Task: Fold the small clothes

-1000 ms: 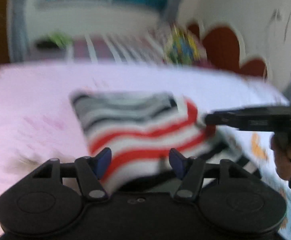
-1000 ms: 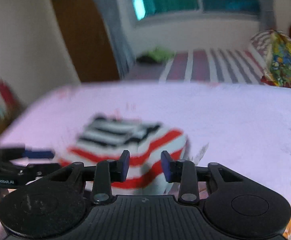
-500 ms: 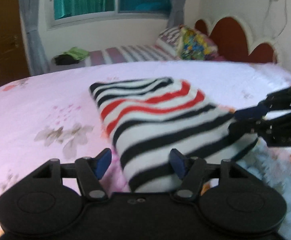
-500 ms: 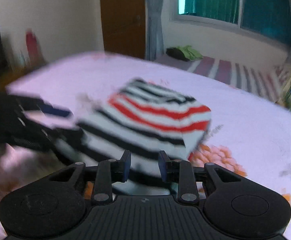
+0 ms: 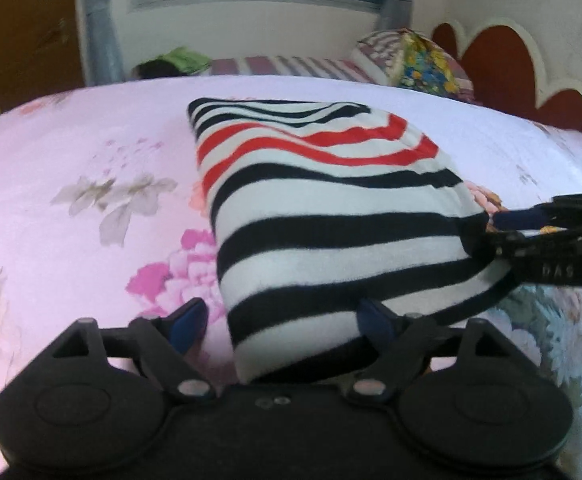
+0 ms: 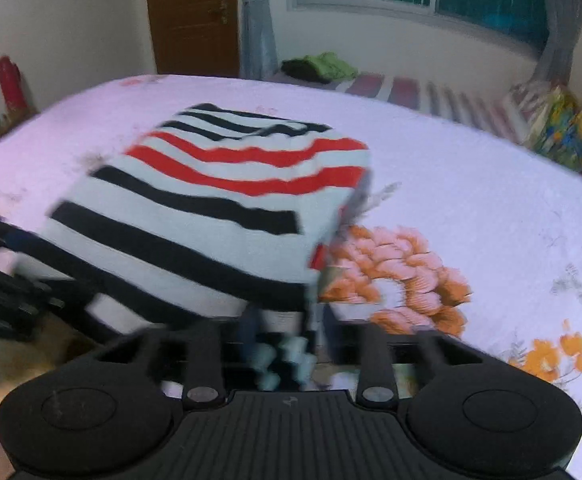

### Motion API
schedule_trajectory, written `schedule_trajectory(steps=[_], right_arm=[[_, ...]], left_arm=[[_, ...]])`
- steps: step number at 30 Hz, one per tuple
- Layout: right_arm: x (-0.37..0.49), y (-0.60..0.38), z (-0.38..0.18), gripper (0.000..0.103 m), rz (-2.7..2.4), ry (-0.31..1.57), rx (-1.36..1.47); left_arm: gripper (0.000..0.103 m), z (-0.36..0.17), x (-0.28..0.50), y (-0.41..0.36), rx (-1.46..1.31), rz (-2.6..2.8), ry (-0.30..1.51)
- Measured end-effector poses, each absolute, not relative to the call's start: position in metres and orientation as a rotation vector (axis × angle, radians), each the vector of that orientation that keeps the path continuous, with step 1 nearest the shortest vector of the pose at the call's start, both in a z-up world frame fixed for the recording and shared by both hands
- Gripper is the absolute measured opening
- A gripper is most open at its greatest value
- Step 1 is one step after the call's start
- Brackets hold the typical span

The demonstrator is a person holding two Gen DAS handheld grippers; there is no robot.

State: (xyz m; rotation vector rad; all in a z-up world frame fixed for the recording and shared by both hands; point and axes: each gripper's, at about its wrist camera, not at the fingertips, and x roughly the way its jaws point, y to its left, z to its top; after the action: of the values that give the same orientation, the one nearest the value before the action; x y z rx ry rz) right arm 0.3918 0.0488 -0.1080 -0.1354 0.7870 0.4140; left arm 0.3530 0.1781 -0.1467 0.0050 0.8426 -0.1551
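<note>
A small garment with black, white and red stripes lies folded on the floral bed sheet. Its near corner rests between the fingers of my left gripper, whose jaws are opening. The left blue pad stands clear of the cloth. My right gripper reaches in from the right at the garment's right corner. In the right wrist view the garment ends just ahead of my right gripper, whose blurred jaws are opening, with the cloth's edge loose between them. The left gripper shows at the left edge.
The pink floral sheet spreads wide around the garment. Beyond the bed stand a striped mattress with a green cloth, a colourful pillow, a red headboard, a door and a window.
Both grippers drew the garment's edge toward the cameras and down onto the bed, so black stripes now lie nearest. Both pairs of jaws have spread wider and the cloth has settled.
</note>
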Motion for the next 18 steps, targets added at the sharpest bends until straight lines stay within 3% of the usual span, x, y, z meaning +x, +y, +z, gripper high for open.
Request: schedule_trajectory(steps=[2,6,7,8,9,18], right_arm=[[0.395,0.033,-0.098,0.056,0.412,0.843,-0.012],[0.351,0.001,-0.054,0.055,0.455,0.737,0.071],[0.338,-0.006,-0.045,0.060,0.447,0.727,0.090],[0.324,-0.013,-0.037,0.088,0.433,0.713,0.107],[0.309,-0.018,-0.030,0.103,0.414,0.690,0.118],[0.196,-0.034,0.015,0.103,0.380,0.674,0.165]], left_arm=[[0.079,-0.135,0.342,0.174,0.025,-0.130,0.836],[0.098,-0.106,0.295,0.167,0.084,-0.039,0.764],[0.099,-0.099,0.282,0.166,0.078,-0.029,0.753],[0.101,-0.092,0.268,0.165,0.068,-0.018,0.746],[0.102,-0.084,0.255,0.163,0.060,-0.005,0.730],[0.102,-0.018,0.137,0.128,0.073,0.017,0.613]])
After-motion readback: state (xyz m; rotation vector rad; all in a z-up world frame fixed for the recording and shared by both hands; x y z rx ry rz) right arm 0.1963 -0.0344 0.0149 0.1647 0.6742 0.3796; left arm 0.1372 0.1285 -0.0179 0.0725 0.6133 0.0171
